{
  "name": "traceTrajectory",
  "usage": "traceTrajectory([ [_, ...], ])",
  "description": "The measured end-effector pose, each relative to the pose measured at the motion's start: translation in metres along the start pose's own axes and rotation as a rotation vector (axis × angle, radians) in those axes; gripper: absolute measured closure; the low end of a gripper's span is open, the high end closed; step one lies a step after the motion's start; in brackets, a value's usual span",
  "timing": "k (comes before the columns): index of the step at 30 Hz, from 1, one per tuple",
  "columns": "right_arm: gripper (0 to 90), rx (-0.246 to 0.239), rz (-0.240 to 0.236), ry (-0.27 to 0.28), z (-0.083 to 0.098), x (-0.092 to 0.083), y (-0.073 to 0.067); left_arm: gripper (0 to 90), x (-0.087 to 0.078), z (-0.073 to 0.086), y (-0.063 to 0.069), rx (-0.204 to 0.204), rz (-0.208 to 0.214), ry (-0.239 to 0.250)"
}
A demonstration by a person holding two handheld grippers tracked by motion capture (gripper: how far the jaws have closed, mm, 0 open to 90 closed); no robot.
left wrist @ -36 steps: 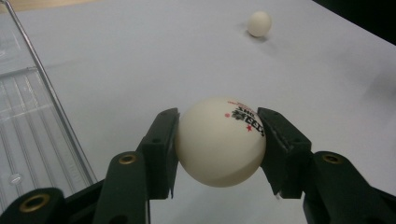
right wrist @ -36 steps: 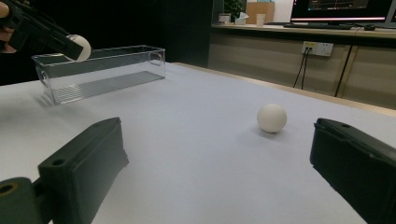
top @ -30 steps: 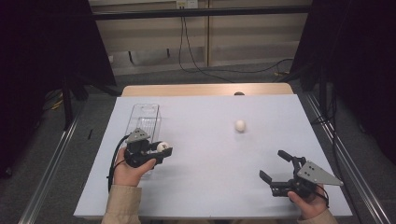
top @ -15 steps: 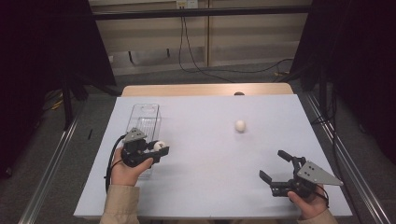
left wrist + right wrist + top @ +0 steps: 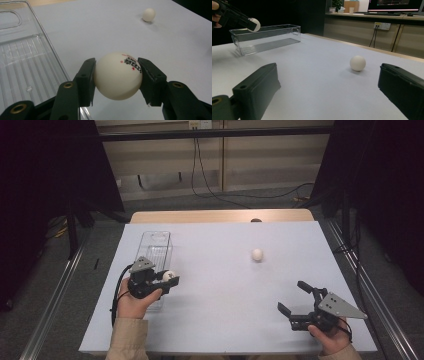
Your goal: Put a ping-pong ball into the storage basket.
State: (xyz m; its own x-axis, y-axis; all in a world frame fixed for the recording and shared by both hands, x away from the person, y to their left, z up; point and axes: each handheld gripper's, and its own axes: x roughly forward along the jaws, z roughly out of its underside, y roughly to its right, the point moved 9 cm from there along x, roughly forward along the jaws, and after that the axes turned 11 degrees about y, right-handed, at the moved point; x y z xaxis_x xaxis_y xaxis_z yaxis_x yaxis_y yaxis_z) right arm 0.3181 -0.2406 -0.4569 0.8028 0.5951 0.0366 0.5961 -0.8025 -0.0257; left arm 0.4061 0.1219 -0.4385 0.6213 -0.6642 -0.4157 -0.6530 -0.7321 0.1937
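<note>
Lying at the left of the white worktop (image 5: 220,270), a clear plastic box (image 5: 155,251) is seen. Just beside its near right edge, a white ball (image 5: 117,76) is pinched between the jaws of the left gripper (image 5: 167,279), above the worktop. A second ball (image 5: 257,254) rests farther right. The right gripper (image 5: 295,300) is held with jaws spread, nothing between them.

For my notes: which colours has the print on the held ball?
Black lettering with red stars on the ball, best seen in the left gripper view.
</note>
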Motion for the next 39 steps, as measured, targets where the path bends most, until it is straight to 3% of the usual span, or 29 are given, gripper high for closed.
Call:
traceTrajectory([
  [39,2.9,-0.002,-0.003,0.0,0.0,0.0,0.0,50.9,-0.007,-0.002,-0.012,0.001,-0.042,0.017],
])
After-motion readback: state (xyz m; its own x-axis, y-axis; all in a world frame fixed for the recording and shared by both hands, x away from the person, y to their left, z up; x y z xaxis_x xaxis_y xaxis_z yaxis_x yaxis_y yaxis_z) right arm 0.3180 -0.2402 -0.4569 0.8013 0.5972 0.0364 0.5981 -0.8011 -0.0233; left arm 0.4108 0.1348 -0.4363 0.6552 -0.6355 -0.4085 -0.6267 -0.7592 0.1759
